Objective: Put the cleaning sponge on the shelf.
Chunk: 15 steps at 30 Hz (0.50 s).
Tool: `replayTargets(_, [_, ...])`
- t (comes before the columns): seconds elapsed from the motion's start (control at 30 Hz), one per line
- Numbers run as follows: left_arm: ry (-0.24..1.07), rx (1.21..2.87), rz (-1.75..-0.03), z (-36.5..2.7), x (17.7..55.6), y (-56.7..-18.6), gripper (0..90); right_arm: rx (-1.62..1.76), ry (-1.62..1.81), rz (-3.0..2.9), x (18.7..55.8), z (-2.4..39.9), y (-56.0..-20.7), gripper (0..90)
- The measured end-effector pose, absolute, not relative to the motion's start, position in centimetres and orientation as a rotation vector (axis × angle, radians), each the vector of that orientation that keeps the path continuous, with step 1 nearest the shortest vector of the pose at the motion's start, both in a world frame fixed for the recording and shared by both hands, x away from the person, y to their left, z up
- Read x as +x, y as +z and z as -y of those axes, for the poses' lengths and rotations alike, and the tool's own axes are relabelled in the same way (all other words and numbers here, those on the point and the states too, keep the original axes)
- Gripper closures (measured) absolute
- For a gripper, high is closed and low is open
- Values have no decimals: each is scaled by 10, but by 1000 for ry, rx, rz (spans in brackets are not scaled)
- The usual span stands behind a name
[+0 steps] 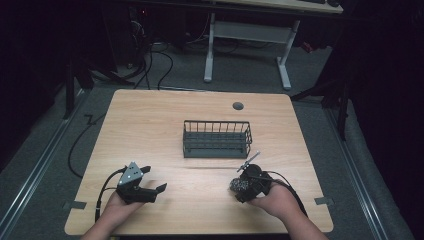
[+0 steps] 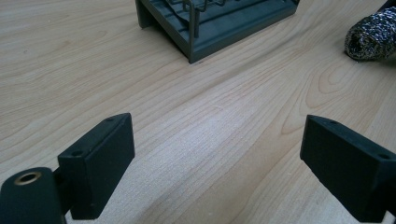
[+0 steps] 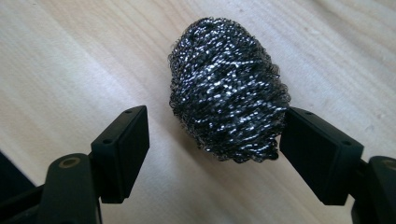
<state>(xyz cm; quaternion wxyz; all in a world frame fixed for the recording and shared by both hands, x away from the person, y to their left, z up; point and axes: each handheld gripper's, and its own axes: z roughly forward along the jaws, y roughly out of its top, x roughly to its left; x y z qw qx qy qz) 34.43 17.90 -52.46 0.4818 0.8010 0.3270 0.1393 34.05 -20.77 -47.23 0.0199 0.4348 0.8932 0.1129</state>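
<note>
While both hands rest low on the near edge of the table (image 1: 150,115), the left gripper (image 1: 152,186) sits with jaws spread wide over bare wood, nothing between them. Right gripper (image 3: 215,140) is angled inward — jaws parted around a steel-wool scourer (image 3: 229,88); the right-hand jaw touches the scourer's side, the other stands off with a clear gap, so no clamp on it. Scourer lies on the wood. From the left gripper view it shows ahead and to the right. Dark wire rack (image 1: 216,139) stands ahead of both grippers, mid-table — can't tell if anything is in it. Light wood-grain top, grommet hole (image 1: 238,106) beyond the rack. Grey carpet, cables and a white desk frame (image 1: 247,42) behind, room dark.
</note>
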Motion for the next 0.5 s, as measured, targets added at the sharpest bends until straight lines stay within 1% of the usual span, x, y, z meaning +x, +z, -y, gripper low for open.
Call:
replayTargets(0.07, [341,1952,-796,-179,344,-524,107,1362,356,-2774,339,208,-471,239])
replayTargets(0.1, [342,1952,-796,-179,344,-524,107,1298,373,-2788,341,209,-471,238])
replayTargets(0.13, [343,1952,-797,-179,344,-524,107,1357,353,-2767,339,207,-469,237])
replayTargets(0.37, [342,1953,-796,-179,345,-525,107,1330,363,-2758,352,205,-465,235])
replayTargets(0.43, [343,1952,-799,-180,345,-525,107,1246,356,-2802,357,202,-472,268])
replayTargets(0.5, [342,1950,-803,-181,345,-525,107,1231,328,-2828,357,198,-480,309])
